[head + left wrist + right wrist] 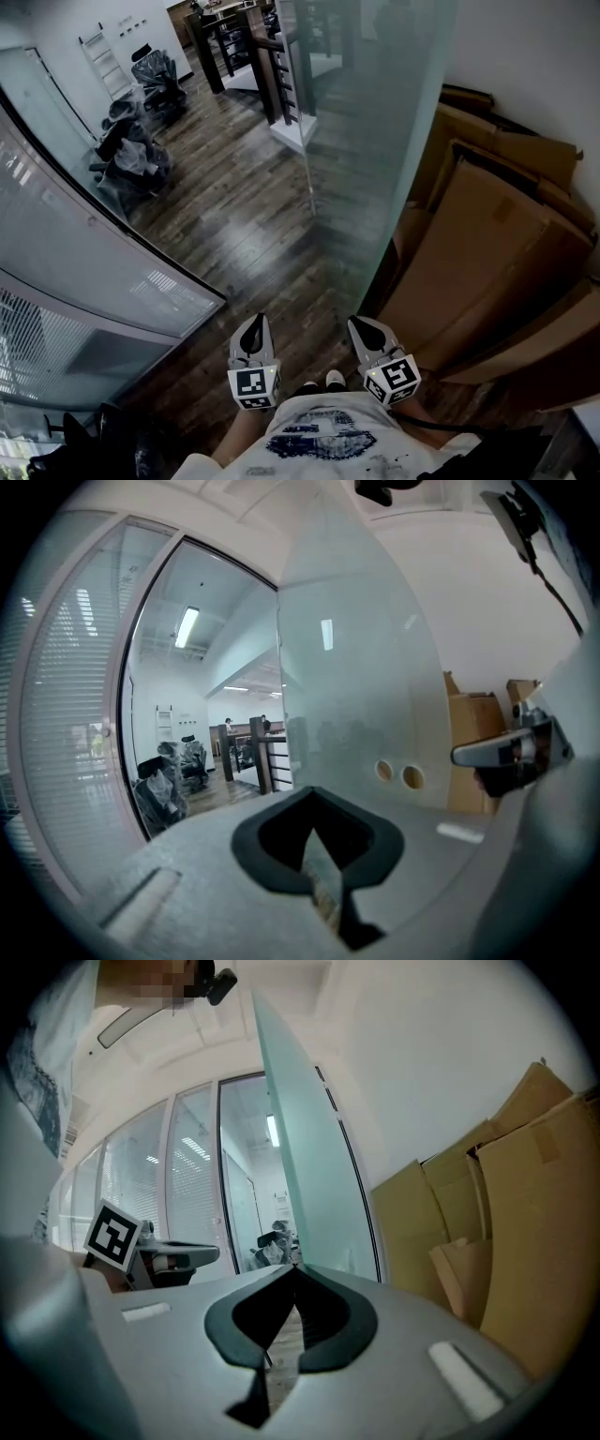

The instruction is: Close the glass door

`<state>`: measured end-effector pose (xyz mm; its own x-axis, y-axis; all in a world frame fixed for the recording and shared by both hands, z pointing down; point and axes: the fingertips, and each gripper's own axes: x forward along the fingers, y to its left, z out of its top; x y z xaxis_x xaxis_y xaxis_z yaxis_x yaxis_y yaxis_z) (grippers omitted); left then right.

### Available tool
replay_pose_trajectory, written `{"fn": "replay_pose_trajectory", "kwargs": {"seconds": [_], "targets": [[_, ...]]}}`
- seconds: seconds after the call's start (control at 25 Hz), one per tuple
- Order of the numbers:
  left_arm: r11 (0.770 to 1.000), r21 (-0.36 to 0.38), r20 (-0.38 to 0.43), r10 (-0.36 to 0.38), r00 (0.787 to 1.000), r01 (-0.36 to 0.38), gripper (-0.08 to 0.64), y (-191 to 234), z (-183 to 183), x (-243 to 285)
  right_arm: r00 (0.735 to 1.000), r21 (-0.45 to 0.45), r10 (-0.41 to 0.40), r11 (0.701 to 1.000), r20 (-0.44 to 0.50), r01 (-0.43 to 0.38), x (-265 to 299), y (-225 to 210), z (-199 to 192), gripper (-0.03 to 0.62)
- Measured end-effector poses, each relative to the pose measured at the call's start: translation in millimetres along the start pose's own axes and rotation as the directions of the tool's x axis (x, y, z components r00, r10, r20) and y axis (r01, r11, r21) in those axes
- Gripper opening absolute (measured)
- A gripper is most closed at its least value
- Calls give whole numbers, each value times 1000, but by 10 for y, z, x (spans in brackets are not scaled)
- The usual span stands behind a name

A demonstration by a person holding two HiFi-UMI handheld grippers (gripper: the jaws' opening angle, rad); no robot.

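Observation:
The frosted glass door [375, 141] stands open, its leaf running away from me beside the right wall. In the left gripper view the glass door [356, 686] shows two round holes [398, 774] near its edge. The right gripper view has the door's [300, 1147] thin edge straight ahead. My left gripper [254, 323] [314, 791] and right gripper [361, 325] [296, 1267] are held side by side, low in front of me, short of the door. Both are shut with nothing between the jaws, and neither touches the glass.
Flattened cardboard boxes [497, 253] [525, 1194] lean on the right wall behind the door. A curved glass wall with blinds [84, 272] runs along the left. Plastic-wrapped chairs [141, 150] and a dark wooden railing [272, 75] stand farther off on the wood floor.

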<state>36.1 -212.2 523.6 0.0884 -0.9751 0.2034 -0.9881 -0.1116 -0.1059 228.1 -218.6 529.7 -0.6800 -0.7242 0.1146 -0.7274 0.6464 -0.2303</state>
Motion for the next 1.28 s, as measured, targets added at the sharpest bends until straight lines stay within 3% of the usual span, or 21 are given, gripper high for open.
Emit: {"fn": "replay_pose_trajectory", "kwargs": {"seconds": [0.28, 0.56, 0.68, 0.88, 1.12, 1.28], "targets": [[999, 2, 5, -37, 999, 37, 3, -54, 97, 145, 999, -15, 24, 1000, 26, -24, -59, 18, 97, 8], [997, 6, -3, -74, 997, 74, 2, -163, 157, 206, 1000, -45, 17, 999, 22, -16, -156, -230, 85, 8], [997, 3, -7, -83, 997, 83, 2, -196, 135, 210, 999, -84, 47, 995, 2, -47, -119, -312, 57, 8], [996, 14, -9, -83, 997, 83, 2, -167, 145, 151, 993, -67, 115, 991, -12, -116, -32, -466, 39, 8], [997, 32, -15, -72, 997, 72, 2, -87, 156, 91, 971, -123, 225, 965, -78, -233, 225, -592, -112, 9], [997, 41, -17, -63, 998, 64, 2, -78, 176, 81, 954, -104, 286, 950, -85, -294, 353, -655, -105, 58]]}}
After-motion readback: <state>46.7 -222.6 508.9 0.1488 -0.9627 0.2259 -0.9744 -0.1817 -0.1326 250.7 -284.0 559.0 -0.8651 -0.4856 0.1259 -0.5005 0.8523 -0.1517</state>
